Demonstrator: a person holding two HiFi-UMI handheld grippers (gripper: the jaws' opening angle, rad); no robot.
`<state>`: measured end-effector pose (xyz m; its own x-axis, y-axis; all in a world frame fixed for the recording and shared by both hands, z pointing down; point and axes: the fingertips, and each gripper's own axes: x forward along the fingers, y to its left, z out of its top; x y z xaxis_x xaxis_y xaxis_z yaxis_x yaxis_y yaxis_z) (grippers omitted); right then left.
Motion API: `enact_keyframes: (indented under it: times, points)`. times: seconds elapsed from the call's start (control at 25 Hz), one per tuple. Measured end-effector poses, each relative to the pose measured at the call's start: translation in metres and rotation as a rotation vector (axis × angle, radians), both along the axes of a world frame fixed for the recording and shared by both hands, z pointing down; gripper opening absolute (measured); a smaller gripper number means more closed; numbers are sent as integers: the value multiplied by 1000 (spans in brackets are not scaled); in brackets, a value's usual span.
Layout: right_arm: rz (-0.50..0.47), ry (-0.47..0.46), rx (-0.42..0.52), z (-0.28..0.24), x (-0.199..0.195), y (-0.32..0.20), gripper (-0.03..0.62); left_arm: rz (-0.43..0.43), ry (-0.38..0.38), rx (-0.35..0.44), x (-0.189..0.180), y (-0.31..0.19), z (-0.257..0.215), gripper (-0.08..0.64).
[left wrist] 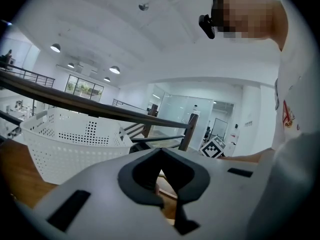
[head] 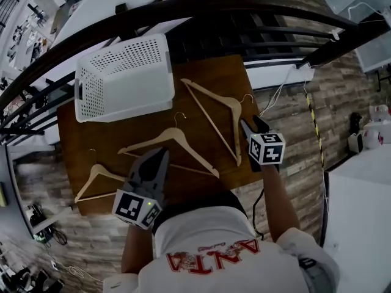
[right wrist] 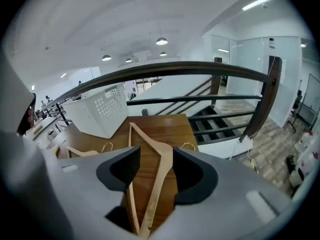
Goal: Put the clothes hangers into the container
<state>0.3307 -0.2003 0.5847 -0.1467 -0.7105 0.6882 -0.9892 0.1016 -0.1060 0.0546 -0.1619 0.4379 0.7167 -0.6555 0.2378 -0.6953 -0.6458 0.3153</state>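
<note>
Three wooden clothes hangers lie on the brown table: the right hanger, a middle hanger and a left hanger. The white perforated container stands at the table's far left corner, also seen as the container and the container. My right gripper is at the right hanger's near end. In the right gripper view, the right gripper is open, with the hanger's arm between its jaws and a gap on either side. My left gripper hovers over the middle hanger, and the left gripper looks shut and empty.
A dark curved railing runs just beyond the table's far edge, with stairs behind it. A cable trails over the wood floor to the right. A white desk stands at the right.
</note>
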Motion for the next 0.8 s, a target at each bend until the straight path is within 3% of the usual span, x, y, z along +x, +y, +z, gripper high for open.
enact_keyframes:
  times: [0.32,0.8]
  points:
    - [-27,5,-137,79,10,-31,247,-13,-54,7,26,0,15,6]
    - [-50,73,-239,141,11,-66,249,-138,-57,-38,9,-7,36,6]
